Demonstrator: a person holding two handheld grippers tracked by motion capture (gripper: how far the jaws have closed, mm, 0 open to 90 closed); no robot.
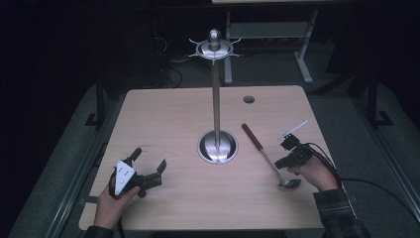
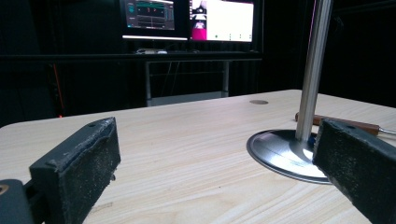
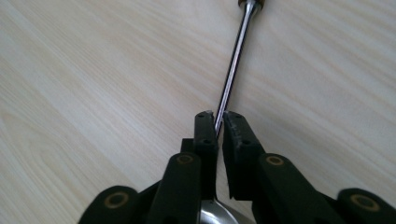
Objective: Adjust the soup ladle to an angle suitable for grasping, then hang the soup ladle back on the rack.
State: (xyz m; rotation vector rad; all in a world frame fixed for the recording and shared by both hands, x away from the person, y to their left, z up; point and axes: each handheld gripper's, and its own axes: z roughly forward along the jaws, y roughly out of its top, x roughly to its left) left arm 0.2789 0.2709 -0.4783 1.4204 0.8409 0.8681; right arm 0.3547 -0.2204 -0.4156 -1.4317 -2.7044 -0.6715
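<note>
A spoon with a reddish wooden handle [image 1: 251,136] and a steel bowl [image 1: 289,183] lies flat on the table, right of a tall steel stand [image 1: 216,99] with a round base [image 1: 218,146] and hooks at its top. My right gripper [image 1: 280,164] points down at the spoon's thin shaft [image 3: 233,60] close to the bowl. In the right gripper view [image 3: 218,116] the jaws stand a slit apart with the shaft between them, and a thin gap shows beside it. My left gripper [image 1: 148,159] rests at the table's front left, jaws wide apart with nothing between them [image 2: 215,140].
The wooden table [image 1: 168,114] has a round cable hole [image 1: 249,99] at the back right. The stand's base [image 2: 280,154] sits just beyond the left gripper's right jaw. Monitors [image 2: 187,18] and a desk frame [image 1: 302,54] stand behind the table.
</note>
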